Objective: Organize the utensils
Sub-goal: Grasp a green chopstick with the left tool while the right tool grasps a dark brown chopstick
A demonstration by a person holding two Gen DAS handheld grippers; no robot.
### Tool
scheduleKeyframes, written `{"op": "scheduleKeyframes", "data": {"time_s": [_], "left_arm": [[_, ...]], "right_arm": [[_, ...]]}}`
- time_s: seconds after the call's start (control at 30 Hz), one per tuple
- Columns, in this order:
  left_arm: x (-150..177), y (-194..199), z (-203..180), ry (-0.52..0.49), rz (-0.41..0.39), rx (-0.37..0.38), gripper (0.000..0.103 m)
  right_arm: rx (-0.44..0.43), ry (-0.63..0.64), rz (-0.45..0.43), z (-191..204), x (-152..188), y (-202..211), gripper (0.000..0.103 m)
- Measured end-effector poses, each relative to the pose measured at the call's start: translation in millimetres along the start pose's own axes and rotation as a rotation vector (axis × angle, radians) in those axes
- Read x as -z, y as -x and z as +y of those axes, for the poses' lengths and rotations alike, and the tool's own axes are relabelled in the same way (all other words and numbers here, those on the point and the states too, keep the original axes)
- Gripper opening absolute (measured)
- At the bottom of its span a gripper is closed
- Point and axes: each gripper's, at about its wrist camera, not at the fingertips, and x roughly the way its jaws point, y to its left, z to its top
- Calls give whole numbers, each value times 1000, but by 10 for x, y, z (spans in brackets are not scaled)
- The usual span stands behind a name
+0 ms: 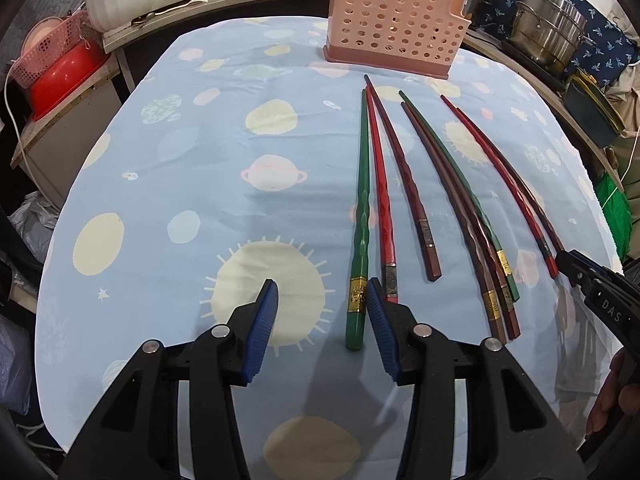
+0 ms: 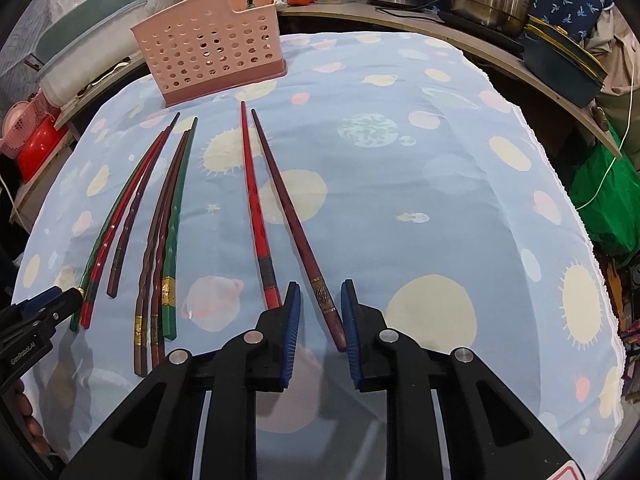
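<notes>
The pink perforated utensil holder (image 1: pixel 394 20) stands upright at the far edge of the worktop (image 1: pixel 180 168), which is covered by a blue planet-print cloth. Eight chopsticks lie flat on the cloth in front of the holder, tips toward it. The left tool (image 1: pixel 322 294) is partly open over the green chopstick (image 1: pixel 362 224) nearest its side; the handle end lies between the pads, the right pad just beside its gold band, no clamping visible. The right tool (image 2: pixel 320 298) is narrowly open around the dark maroon chopstick (image 2: pixel 296 220), farthest right of the holder; its handle lies between the pads, close to the right pad.
</notes>
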Motion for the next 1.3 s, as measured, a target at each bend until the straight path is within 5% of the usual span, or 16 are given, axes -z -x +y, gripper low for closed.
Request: {"op": "scheduleKeyframes", "data": {"time_s": [0.57, 0.83, 1.3], "left_arm": [[33, -30, -62, -52, -34, -25, 43], [52, -3, -104, -79, -32, 25, 10], [54, 254, -169, -94, -30, -14, 8]], "right_arm": [[13, 12, -5, 6, -3, -30, 16], [39, 52, -18, 66, 18, -31, 13], [0, 42, -14, 46, 103, 190, 7]]}}
